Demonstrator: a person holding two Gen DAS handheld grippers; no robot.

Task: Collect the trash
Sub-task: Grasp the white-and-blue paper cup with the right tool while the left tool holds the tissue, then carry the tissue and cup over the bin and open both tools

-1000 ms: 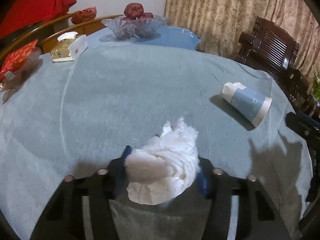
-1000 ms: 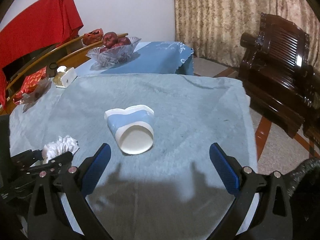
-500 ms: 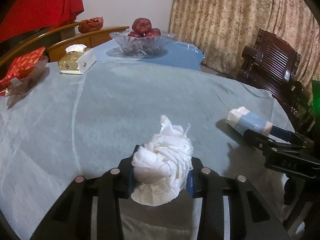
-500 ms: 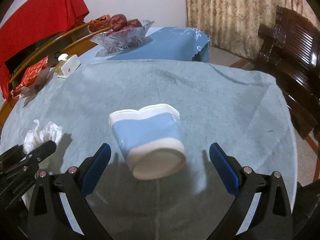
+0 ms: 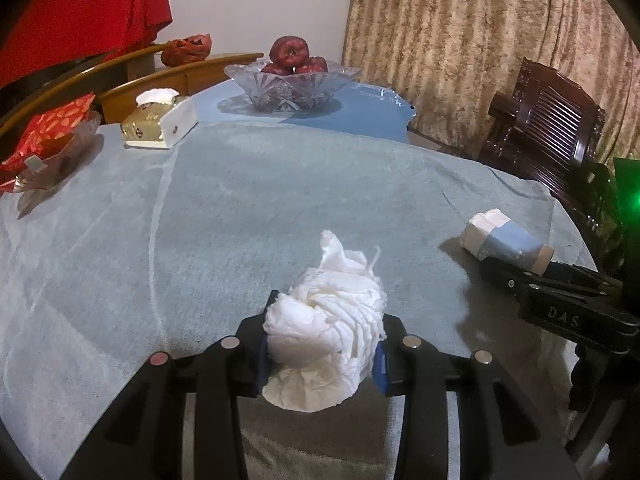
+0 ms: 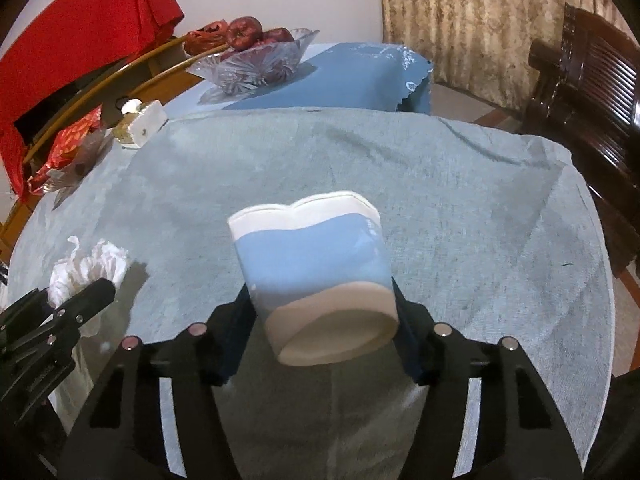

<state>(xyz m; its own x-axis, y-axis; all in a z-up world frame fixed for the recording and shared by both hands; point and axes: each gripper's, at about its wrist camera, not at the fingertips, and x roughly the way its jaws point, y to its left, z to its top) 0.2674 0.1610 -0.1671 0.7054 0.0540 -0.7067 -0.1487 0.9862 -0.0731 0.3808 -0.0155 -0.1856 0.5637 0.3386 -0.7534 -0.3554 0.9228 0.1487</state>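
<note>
Where our left gripper [image 5: 322,354] sits nearest the lens, its jaws are clamped on a crumpled white tissue [image 5: 326,332], the blue pads pressing into both sides of the wad. We hold it just above the grey-blue tablecloth [image 5: 240,208], near the table's near edge.

Our right gripper [image 6: 322,330] has just been closing its jaws, and a crushed paper cup [image 6: 316,276] is between them. The black fingers [image 6: 236,336] now touch the cup's sides near its base. The cup is blue and white and lies on its side, with its base towards us and its flattened rim pointing away. It rests near the right-hand edge of the table, with the tissue and the left gripper [image 6: 80,300] well to its left.

Farther off, along the left edge, we see a clear dish with a red wrapper [image 5: 48,140] and then a tissue box [image 5: 160,124]. At the far end, on a blue cloth [image 5: 352,112], stands a glass bowl [image 5: 292,84] of red apples [image 5: 290,50]. A dark wooden chair [image 5: 548,124] stands beyond the table's right edge, before a patterned curtain [image 5: 460,32].
</note>
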